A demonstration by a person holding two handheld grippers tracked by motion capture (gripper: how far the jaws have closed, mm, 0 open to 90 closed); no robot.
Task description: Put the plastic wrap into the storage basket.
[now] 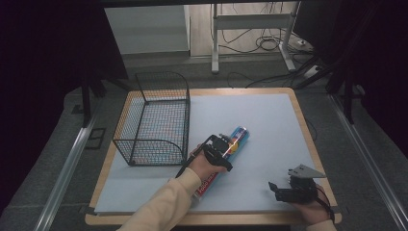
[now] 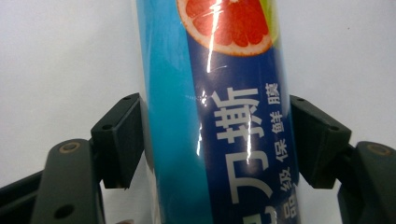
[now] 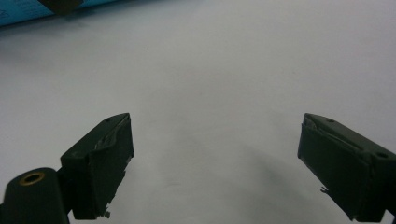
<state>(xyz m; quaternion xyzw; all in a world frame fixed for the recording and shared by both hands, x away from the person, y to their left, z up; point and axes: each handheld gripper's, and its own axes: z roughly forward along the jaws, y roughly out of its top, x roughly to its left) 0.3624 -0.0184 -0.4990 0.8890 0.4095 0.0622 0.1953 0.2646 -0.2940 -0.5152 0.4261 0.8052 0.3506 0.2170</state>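
We've got the left hand-held gripper (image 1: 226, 147) clamped around the cling film roll (image 1: 230, 144) mid-worktop, likely for the wire basket (image 1: 156, 120) at its 10 o'clock. The right hand-held gripper (image 1: 284, 190) sits released at 4 o'clock, out of the way.

You have a black wire basket (image 1: 153, 120) standing at the left of the white mat (image 1: 269, 144), its curved open end facing you. The mat covers most of the wooden table (image 1: 308, 139), leaving a thin border of wood around it. Beyond the far edge, you see 2 white legs of a metal frame (image 1: 250, 33) and loose cables (image 1: 269, 43) lying on the floor.
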